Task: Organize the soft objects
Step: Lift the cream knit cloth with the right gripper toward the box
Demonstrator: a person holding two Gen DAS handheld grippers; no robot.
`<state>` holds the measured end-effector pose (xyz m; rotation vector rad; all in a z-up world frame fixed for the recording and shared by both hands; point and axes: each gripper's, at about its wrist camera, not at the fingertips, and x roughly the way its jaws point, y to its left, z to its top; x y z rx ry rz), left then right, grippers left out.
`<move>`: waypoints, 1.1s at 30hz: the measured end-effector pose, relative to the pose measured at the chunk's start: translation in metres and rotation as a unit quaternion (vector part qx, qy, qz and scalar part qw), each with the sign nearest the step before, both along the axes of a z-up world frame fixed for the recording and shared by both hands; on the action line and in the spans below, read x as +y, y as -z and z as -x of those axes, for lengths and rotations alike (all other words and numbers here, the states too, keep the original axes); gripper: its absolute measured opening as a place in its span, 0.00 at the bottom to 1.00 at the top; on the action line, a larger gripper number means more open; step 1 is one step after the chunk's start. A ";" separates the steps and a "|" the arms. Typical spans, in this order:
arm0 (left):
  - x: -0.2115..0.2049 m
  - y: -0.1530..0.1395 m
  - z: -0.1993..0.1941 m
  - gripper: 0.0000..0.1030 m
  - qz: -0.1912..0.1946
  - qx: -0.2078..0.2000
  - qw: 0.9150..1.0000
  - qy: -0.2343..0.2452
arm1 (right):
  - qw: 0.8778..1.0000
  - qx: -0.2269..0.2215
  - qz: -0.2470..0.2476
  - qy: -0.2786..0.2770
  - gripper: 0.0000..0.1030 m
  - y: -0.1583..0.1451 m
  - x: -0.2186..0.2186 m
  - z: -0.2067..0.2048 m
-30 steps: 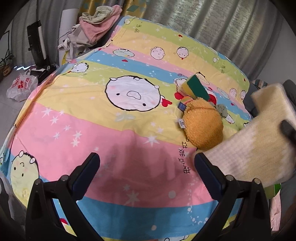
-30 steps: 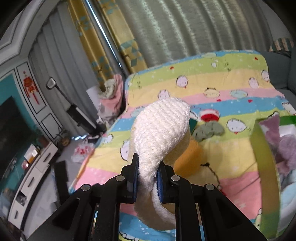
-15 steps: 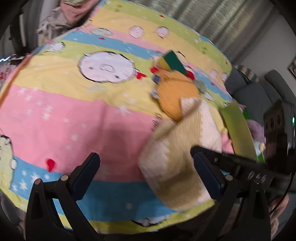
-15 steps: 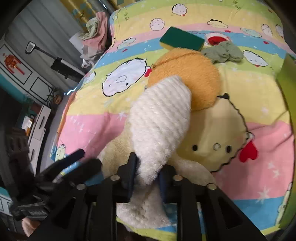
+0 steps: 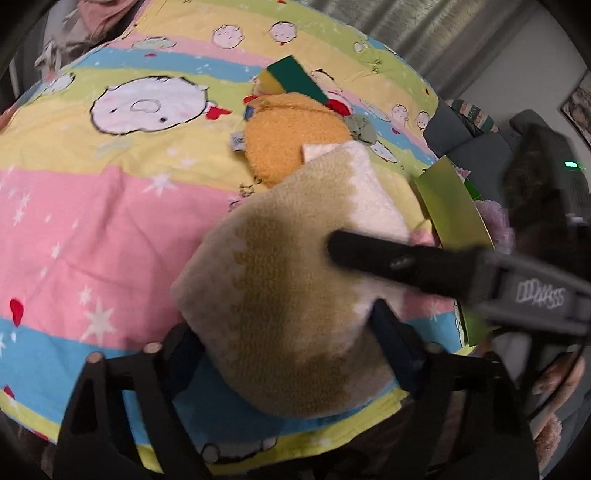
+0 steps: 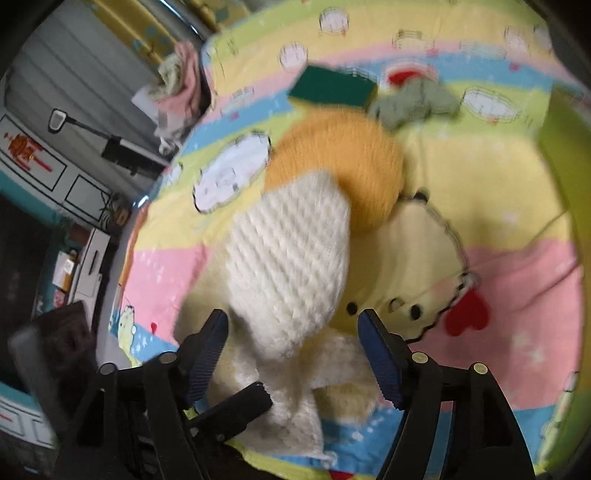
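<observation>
Left wrist view: left gripper (image 5: pixel 288 347) down low, fingers spread wide with the near end of the cream knit cloth (image 5: pixel 295 295) lying between them, not pinched. Shows a tan shaded patch across the cloth's middle, plus one dark finger of the right gripper (image 5: pixel 384 254) resting across the top of it. Also catches a green box wall (image 5: pixel 450 206) off to the right with something purple and fluffy (image 5: pixel 495 218) behind it (too blurry to name).

Right wrist view: right gripper (image 6: pixel 295 343) with fingers wide apart as well, cloth humped up between them and lying loose, clamped by neither. Picks up one left finger (image 6: pixel 236 406) poking in at the cloth's lower edge, hidden from the other camera.

Beyond the cloth, an orange plush pad (image 5: pixel 291 136) touching its far end, then a green-and-yellow sponge (image 5: pixel 291 79) and a grey-green rag (image 5: pixel 364 129) just beside that.

All of it on a striped cartoon sheet (image 5: pixel 92 221) with pig faces and stars. Grey curtain (image 5: pixel 424 29) behind, yellow curtain (image 6: pixel 122 22) and a heap of clothes (image 6: pixel 177 81) at the far corner, white cabinet (image 6: pixel 88 266) against a teal wall.
</observation>
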<state>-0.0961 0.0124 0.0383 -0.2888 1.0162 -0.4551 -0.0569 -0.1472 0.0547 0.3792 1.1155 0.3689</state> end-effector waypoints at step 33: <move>-0.261 -0.137 -0.039 0.46 0.046 -0.196 0.948 0.246 | 0.927 -0.233 -0.018 0.295 0.38 -0.125 -0.245 0.069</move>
